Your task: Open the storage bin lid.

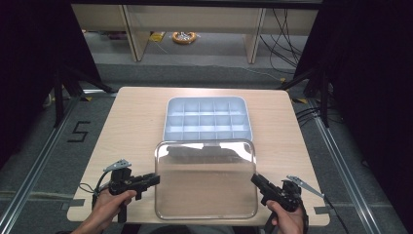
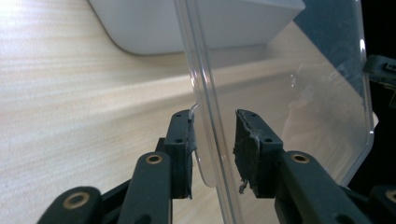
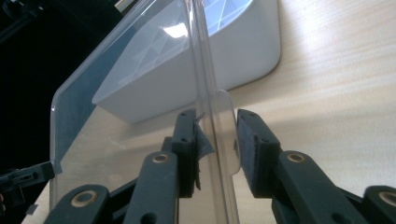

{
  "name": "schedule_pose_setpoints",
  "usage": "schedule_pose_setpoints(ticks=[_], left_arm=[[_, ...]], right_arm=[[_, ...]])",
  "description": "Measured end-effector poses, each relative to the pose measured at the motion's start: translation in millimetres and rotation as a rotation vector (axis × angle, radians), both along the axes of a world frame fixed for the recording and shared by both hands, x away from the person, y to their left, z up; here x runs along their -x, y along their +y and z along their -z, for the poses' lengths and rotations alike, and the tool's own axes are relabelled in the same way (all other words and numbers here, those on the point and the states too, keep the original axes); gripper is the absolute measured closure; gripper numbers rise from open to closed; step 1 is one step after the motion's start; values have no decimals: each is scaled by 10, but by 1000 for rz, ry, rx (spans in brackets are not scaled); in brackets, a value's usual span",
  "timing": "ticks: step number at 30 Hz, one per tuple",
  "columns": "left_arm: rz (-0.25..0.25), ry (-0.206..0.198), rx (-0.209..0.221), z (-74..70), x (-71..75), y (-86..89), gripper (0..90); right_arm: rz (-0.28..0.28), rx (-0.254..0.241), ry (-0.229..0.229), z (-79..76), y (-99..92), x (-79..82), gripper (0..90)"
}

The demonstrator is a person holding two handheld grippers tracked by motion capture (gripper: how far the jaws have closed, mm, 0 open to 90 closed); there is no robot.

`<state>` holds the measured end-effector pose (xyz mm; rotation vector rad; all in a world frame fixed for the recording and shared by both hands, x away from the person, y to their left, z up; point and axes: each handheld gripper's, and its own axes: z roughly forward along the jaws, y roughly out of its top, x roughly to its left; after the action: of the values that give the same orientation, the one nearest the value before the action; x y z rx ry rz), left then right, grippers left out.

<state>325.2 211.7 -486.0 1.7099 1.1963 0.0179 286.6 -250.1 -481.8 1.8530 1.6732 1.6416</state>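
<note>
The left gripper (image 1: 155,180) pinches the left edge of a clear plastic lid (image 1: 204,180). Its jaws are closed on the lid's rim, near a small tab (image 2: 198,161). The right gripper (image 1: 255,179) pinches the right edge the same way. The lid sits flat between them over the near part of the wooden table (image 1: 131,122). Just past the lid's far edge lies a pale tray with many small boxes inside (image 1: 207,119), in the middle of the table.
</note>
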Motion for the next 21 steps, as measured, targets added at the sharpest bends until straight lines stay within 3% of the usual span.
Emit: schedule_pose_setpoints(ticks=[3, 9, 10, 13, 14, 16, 17, 18, 19, 20, 21], left_arm=[[7, 5, 0, 30, 12, -2, 662], [22, 36, -12, 110, 29, -25, 650], [24, 41, -14, 123, 30, -31, 647], [31, 46, -25, 144, 30, -45, 637], [32, 50, -29, 147, 28, -46, 636], [43, 54, -34, 160, 18, -42, 632], [44, 59, -35, 170, 14, -41, 632], [43, 67, -34, 177, 14, -45, 631], [47, 68, -38, 190, 13, -45, 628], [45, 75, -37, 199, 14, -52, 625], [48, 79, -41, 203, 8, -51, 624]], right_arm=[[-10, -4, -5, 37, -1, 23, 696], [0, 25, 48, 121, -2, 56, 695], [19, 8, 66, 123, 12, 66, 695], [-5, 39, 55, 168, -16, 48, 692], [2, 5, 72, 168, 4, 52, 691], [-3, 4, 72, 183, 3, 43, 690], [-11, 42, 61, 201, -19, 30, 690], [-6, 47, 66, 215, -11, 23, 688], [-5, 64, 82, 217, -10, 23, 686], [-1, 31, 105, 217, 8, 32, 686], [10, 35, 116, 232, 13, 26, 682]])
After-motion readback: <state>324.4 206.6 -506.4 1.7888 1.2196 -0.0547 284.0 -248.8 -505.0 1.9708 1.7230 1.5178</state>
